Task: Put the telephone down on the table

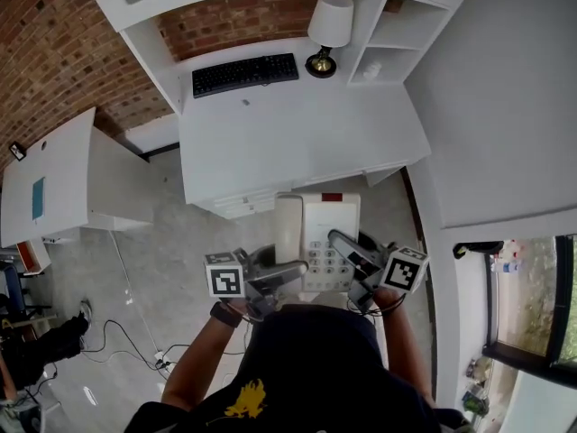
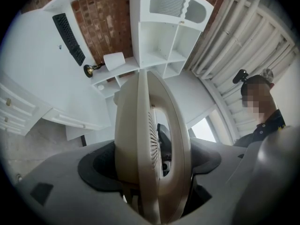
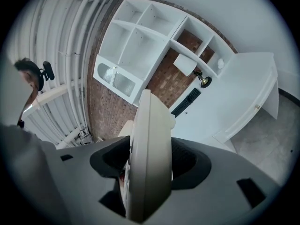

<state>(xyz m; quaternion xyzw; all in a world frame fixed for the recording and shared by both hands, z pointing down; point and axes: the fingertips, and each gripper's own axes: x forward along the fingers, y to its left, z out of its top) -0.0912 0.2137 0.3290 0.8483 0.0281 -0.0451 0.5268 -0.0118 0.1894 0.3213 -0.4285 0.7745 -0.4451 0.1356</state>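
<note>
step: carry, telephone (image 1: 317, 242) airborne between both grippers | left gripper (image 1: 290, 271) clamped on near-left side | right gripper (image 1: 347, 249) spread wide, gripping right edge | table (image 1: 297, 133) ahead, lower | next: advance, lower level, release

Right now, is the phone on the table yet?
Not yet. Done: the telephone is lifted, clamped by the left gripper and right gripper. In hand: it hangs over the floor before the white table. Left: setting it down there.
</note>
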